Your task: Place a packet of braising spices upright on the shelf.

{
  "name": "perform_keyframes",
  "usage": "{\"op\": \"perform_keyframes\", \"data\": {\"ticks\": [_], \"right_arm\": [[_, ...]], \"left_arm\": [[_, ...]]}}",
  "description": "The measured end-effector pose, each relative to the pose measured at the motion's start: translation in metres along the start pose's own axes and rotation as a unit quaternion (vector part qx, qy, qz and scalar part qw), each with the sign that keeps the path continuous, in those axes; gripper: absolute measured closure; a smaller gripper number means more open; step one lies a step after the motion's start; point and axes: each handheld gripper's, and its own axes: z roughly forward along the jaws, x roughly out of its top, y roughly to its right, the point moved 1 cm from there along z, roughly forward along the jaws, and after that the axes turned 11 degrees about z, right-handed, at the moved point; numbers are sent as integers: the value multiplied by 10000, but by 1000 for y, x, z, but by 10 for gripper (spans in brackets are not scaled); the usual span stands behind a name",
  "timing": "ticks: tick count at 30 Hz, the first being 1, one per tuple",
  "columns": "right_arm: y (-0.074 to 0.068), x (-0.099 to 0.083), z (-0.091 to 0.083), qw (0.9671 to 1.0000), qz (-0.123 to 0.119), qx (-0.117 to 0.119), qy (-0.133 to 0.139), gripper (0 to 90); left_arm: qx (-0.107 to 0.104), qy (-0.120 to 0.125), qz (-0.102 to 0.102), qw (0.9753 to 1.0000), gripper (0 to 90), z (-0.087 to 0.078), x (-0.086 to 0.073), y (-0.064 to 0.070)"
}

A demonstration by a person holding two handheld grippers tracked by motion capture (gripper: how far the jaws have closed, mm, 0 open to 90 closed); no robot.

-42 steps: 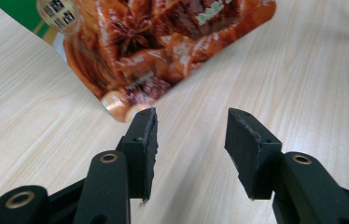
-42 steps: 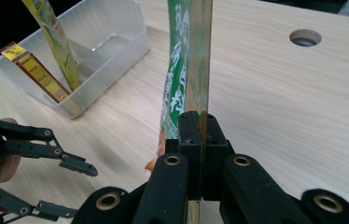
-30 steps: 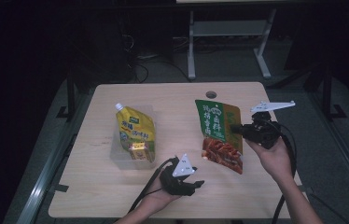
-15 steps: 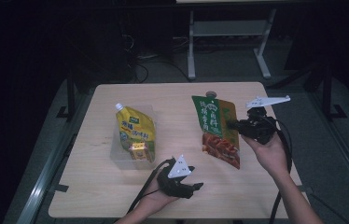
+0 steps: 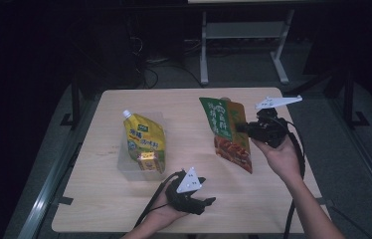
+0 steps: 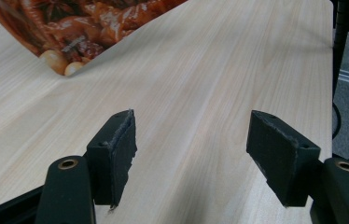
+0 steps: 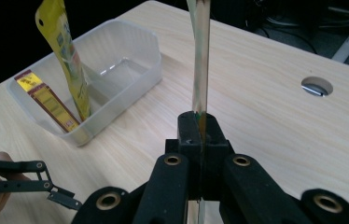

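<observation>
Above the table (image 5: pixel 273 199), the right gripper (image 5: pixel 246 128) clamps a green pouch (image 5: pixel 224 130) with unreadable print. The left gripper (image 5: pixel 209 201) rests with jaws spread apart. A yellow pouch (image 5: pixel 144 142) stands in a clear tub (image 7: pixel 135 70).

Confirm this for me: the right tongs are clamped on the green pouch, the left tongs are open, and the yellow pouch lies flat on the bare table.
One thing is wrong: the yellow pouch stands in the clear plastic tub, not flat on the bare table, as the right gripper view shows. The rest holds: the right tongs are clamped on the green pouch, and the left tongs are open.
</observation>
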Motion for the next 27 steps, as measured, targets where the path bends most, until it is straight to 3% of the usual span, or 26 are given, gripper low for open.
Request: {"op": "perform_keyframes", "data": {"ticks": [27], "right_arm": [[-23, 33, 12, 9992, -317, 242, 75, 899]], "left_arm": [[49, 78, -6, 10000, 290, -3, -1, -1]]}}
